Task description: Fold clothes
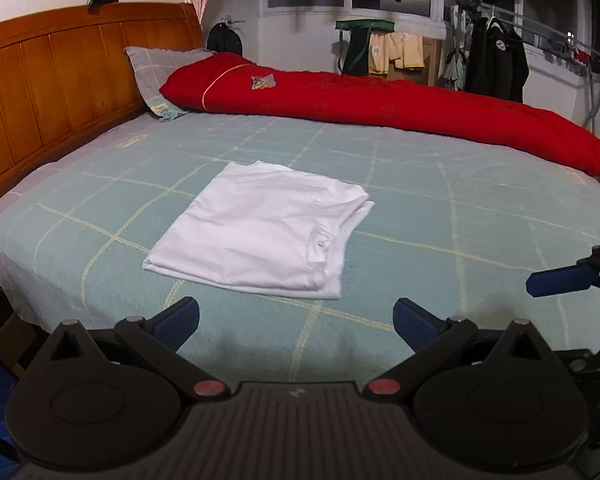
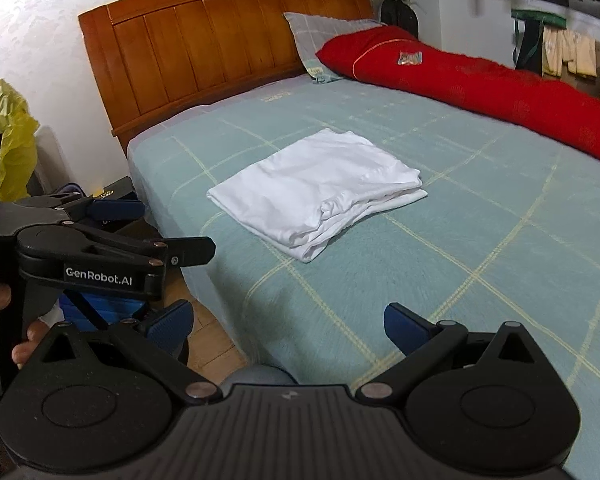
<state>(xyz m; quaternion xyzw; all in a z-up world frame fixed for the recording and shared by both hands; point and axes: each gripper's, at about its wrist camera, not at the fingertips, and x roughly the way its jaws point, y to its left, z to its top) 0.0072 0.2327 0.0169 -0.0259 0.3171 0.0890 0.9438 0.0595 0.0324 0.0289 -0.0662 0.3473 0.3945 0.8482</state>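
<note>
White shirt [image 1: 256,232], folded into a rough rectangle with its layered edges stacked toward my right, lies flat in the middle of the bed sheet [image 1: 440,208], at about 12 o'clock from my left gripper [image 1: 296,322] and 11 o'clock from my right gripper [image 2: 286,322]. Neither tool touches it; both hang over the near edge of the bed with their blue-padded fingers spread wide and nothing between them. The sheet is a pale teal cloth crossed by thin cream lines in a large grid, smooth and taut. At 10 o'clock stands a headboard [image 1: 60,80] of glossy orange-brown wood in vertical panels under a curved top rail. A grey checked pillow [image 1: 156,76] leans against it, and a long red quilt [image 1: 380,100], plush and rolled into a bolster shape, runs along the far side from 11 to 2 o'clock. Beyond it, dark garments [image 1: 496,60] hang on a rack by the window. In the right wrist view, a yellow plastic bag [image 2: 12,136] is crumpled at 9 o'clock beside the bed, over a wooden floor [image 2: 212,332].
</note>
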